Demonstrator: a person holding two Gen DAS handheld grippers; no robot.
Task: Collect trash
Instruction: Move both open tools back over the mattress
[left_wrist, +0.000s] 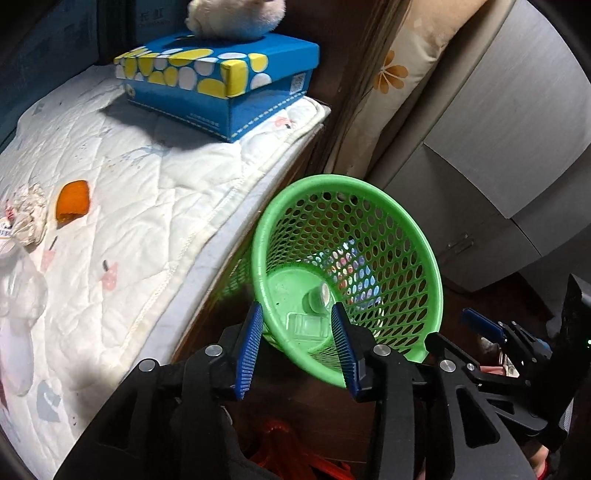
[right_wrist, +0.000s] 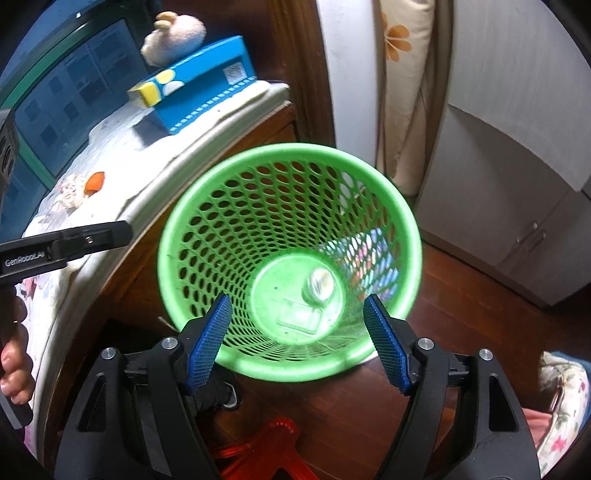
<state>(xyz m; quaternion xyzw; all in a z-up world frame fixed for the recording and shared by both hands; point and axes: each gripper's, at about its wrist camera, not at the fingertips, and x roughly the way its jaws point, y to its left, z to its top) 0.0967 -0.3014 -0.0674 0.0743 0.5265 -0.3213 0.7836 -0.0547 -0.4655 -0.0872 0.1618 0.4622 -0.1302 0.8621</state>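
A green mesh basket stands on the floor against the bed's side. On its bottom lie a clear plastic cup and a clear plastic box, with a colourful wrapper at the wall. My left gripper hangs open over the near rim, nothing between its pads. My right gripper is also open above the basket and empty. On the white quilt lie an orange peel and a crumpled tissue, well left of both grippers.
A blue tissue box with yellow and white spots sits at the bed's far corner, a plush toy on top. Grey cabinets and a flowered curtain stand behind the basket. A red plastic thing lies on the wooden floor below.
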